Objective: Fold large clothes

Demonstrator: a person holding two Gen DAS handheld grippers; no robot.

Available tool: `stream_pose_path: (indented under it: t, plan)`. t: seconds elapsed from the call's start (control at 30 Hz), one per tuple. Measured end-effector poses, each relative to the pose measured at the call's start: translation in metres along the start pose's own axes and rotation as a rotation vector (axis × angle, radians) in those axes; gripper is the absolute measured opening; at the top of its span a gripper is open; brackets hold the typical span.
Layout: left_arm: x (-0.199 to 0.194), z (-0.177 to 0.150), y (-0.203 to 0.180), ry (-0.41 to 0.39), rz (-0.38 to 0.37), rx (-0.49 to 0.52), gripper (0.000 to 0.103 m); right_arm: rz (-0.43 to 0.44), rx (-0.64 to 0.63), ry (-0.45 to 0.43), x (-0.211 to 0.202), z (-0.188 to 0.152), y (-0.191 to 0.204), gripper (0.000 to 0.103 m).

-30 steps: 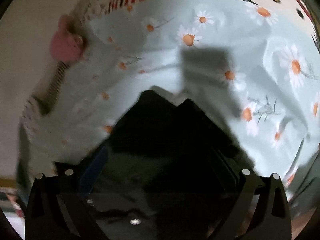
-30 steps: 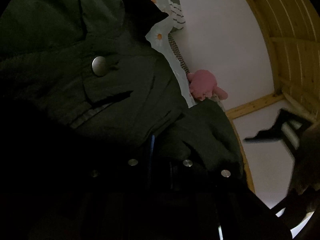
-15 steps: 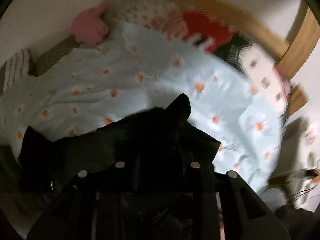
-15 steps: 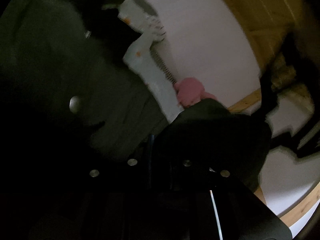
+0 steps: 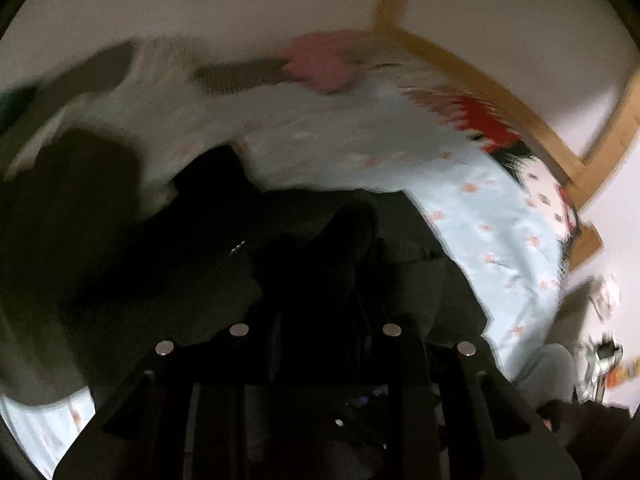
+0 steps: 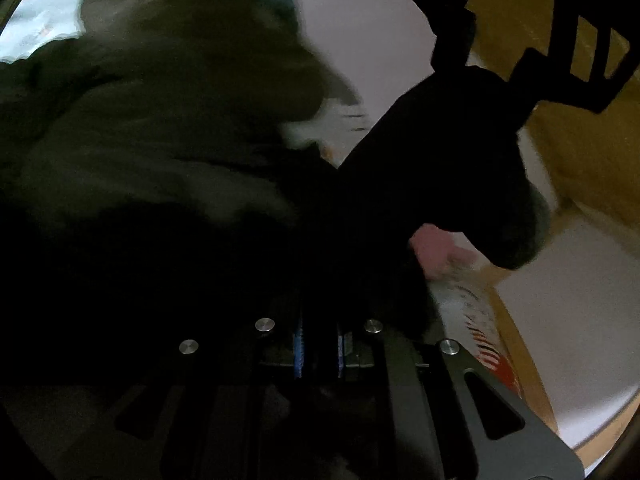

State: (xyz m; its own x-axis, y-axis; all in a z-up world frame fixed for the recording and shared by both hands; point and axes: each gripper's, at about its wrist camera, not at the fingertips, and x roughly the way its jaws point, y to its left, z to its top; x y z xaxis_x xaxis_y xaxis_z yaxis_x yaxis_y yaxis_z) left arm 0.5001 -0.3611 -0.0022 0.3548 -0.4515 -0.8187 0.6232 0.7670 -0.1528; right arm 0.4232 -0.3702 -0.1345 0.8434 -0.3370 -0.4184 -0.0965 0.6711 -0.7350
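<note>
Garment: a dark olive jacket (image 5: 132,264), thick and matte, lies bunched over the near part of the bed, both grippers gripping its cloth.
Left gripper (image 5: 316,320): jaws easing apart slightly, a dark fold of the jacket between them, lifted in a peak.
Right gripper (image 6: 318,328): jaws pressed together on dark jacket cloth; blue pads show.
Bed: pale blue daisy-print sheet (image 5: 492,216), smooth, bare toward the far and right edges.
Edges: a wooden frame (image 5: 484,92) runs along the bed's far side against a white wall (image 5: 200,0).
Other: a pink plush toy (image 5: 320,64), blurred, at the far edge.
</note>
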Motion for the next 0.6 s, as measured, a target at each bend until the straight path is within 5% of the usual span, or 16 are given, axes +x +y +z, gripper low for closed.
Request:
stream_pose_path:
  t: [0.07,0.17,0.3,0.37,0.5,0.57,0.6]
  plan:
    - [0.029,-0.027,0.06,0.052,0.037,-0.111,0.035,0.028,-0.081,0.102,0.017,0.014,0.041,0.014]
    - [0.053,-0.063,0.135,0.057,0.059,-0.269,0.046,0.001,-0.083,0.119,0.014,0.025,0.059,0.022]
    - [0.045,-0.092,0.19,-0.061,0.054,-0.404,0.056,0.226,-0.023,-0.001,-0.041,0.03,0.05,0.055]
    - [0.045,-0.095,0.205,-0.077,0.066,-0.437,0.057,0.384,0.048,-0.078,-0.066,0.026,0.032,0.097]
    - [0.029,-0.096,0.222,-0.157,0.156,-0.499,0.055,0.482,0.174,-0.22,-0.11,0.019,-0.01,0.099]
    - [-0.006,-0.099,0.227,-0.29,0.172,-0.565,0.056,0.458,0.268,-0.204,-0.103,0.011,-0.034,0.099]
    - [-0.025,-0.1,0.223,-0.357,0.176,-0.576,0.066,0.434,0.357,-0.16,-0.086,0.002,-0.055,0.099]
